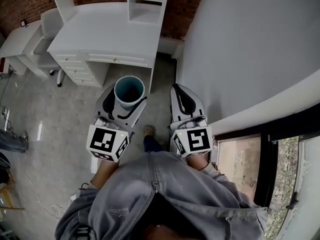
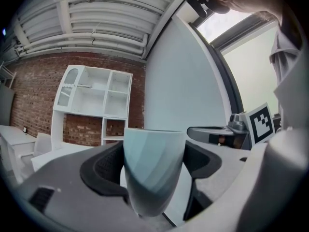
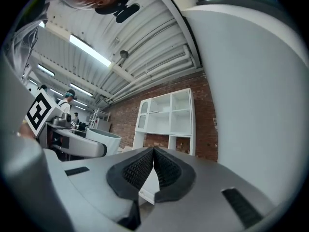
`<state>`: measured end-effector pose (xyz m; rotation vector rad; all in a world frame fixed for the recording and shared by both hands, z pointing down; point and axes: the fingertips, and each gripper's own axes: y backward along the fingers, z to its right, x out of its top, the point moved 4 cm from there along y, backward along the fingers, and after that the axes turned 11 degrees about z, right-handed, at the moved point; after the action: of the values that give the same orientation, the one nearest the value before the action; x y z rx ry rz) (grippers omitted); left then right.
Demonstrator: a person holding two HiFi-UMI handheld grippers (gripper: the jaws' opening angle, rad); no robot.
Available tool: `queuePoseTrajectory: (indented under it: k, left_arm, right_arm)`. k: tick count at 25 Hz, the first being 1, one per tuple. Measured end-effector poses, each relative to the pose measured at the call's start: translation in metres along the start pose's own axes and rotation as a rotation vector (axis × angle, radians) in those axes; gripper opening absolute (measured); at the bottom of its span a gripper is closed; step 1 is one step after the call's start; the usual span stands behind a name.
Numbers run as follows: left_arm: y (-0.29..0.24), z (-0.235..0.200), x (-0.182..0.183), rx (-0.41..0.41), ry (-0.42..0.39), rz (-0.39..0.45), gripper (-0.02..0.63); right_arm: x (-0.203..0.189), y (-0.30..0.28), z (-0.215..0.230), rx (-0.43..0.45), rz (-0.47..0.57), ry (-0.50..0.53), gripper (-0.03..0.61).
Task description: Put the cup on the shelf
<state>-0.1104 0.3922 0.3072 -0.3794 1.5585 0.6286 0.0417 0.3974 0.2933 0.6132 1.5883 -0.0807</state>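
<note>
Left claw (image 1: 126,97) pinches the pale teal cup (image 2: 153,170) upright, mouth up, well short of the white counter (image 1: 110,34). Right claw (image 3: 153,166) is pressed together, empty. The shelf unit (image 2: 94,98) stands ahead. Judged: approach stage, with the cup held level ready for setting down.

AHEAD: open floor (image 1: 161,81) between the left gripper (image 1: 125,100), carrying the cup (image 1: 129,90), and the white desk (image 1: 110,34) | DESK: top free; shelf unit (image 1: 146,4) stands at its rear, compartments open to the front | RIGHT: grey wall (image 1: 250,49) just beside the right gripper (image 1: 186,98), blocking that side | LEFT: wide floor; chair (image 1: 50,21) beside desk
</note>
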Motion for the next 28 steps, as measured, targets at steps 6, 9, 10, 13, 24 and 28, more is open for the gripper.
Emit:
queuePoseTrajectory:
  k: [6, 9, 10, 13, 24, 28]
  left_arm:
    - [-0.051, -0.033, -0.008, 0.022, 0.0, -0.006, 0.379]
    - [-0.075, -0.047, -0.011, 0.033, 0.005, -0.009, 0.379]
    - [-0.083, -0.052, -0.012, 0.036, 0.005, -0.009, 0.379]
    - [-0.105, -0.065, -0.015, 0.048, 0.0, -0.005, 0.379]
    - [-0.176, -0.093, -0.023, 0.057, -0.009, -0.007, 0.379]
    - [-0.186, -0.098, -0.026, 0.07, -0.015, -0.016, 0.379]
  right_arm:
    - [-0.025, -0.053, 0.035, 0.01, -0.02, -0.015, 0.028]
    - [-0.035, -0.077, 0.051, 0.019, -0.025, -0.019, 0.028]
    - [-0.038, -0.085, 0.056, 0.021, -0.025, -0.02, 0.028]
    - [-0.049, -0.105, 0.071, 0.026, -0.024, -0.027, 0.028]
    - [-0.079, -0.156, 0.126, 0.012, -0.026, -0.066, 0.028]
    - [-0.089, -0.161, 0.134, 0.017, -0.036, -0.081, 0.028]
